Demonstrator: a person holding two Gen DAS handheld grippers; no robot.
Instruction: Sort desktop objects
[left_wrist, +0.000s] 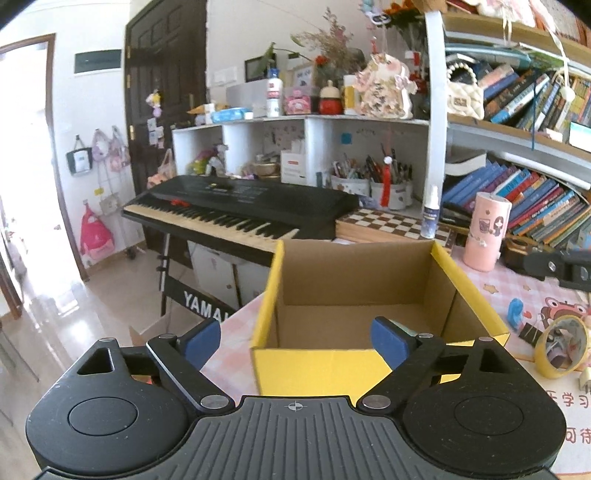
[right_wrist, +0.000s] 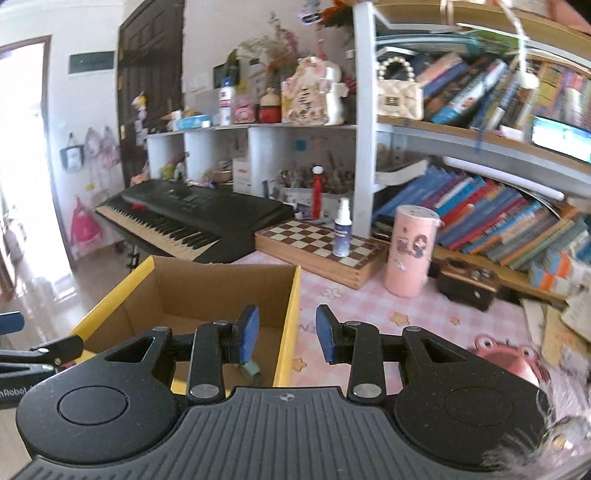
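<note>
The left gripper (left_wrist: 295, 341) is hovering with its blue-padded jaws spread wide and holding nothing, the open yellow-sided cardboard box (left_wrist: 354, 280) sitting directly ahead of it. The right gripper (right_wrist: 287, 334) is also gaping empty, straddling that box's right wall, with a small grey-green object (right_wrist: 252, 369) lying on the box floor just below its left pad and a yellow tape roll (left_wrist: 563, 347) standing right of the left gripper.

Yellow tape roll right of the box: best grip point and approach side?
Pinch the tape roll across its band, one finger through the open core, one outside. It stands tilted on edge with the hole facing the left gripper, so come from above onto the top rim. The binder clip crowds its left side, so I'd avoid that.
</note>
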